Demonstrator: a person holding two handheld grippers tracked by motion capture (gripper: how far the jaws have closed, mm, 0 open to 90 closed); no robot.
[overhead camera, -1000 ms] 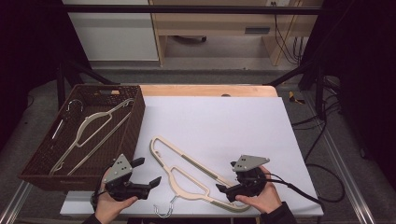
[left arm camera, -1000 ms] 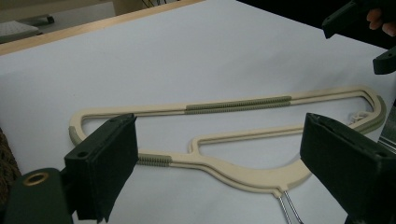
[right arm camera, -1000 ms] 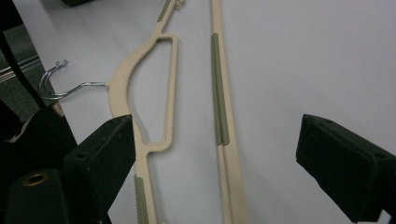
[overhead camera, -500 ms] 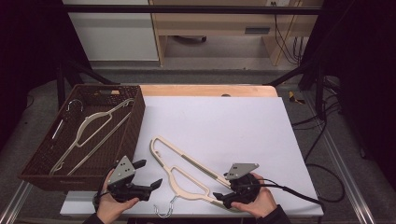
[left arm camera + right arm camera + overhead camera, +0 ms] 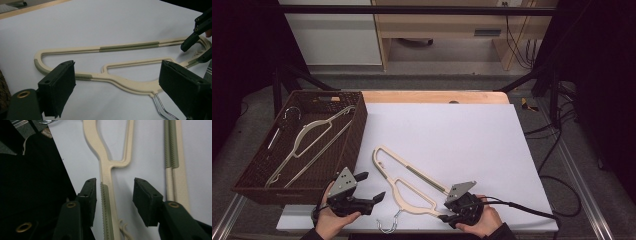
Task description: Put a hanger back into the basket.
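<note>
right gripper (image 5: 113, 202), jaws just closing but not yet pressing the hanger (image 5: 107, 170) arm between them at lower centre, should pinch squarely; left gripper (image 5: 117, 85) waits wide

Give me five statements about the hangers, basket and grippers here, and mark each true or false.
1. The cream hanger lies on the white sheet. True.
2. The wicker basket holds no hanger. False: a hanger lies in it.
3. The right gripper has a shoulder of the cream hanger between its jaws. True.
4. The left gripper is clamped on the hanger's metal hook. False: its jaws stand wide, holding nothing.
5. The basket is at the table's right. False: it is at the left.
</note>
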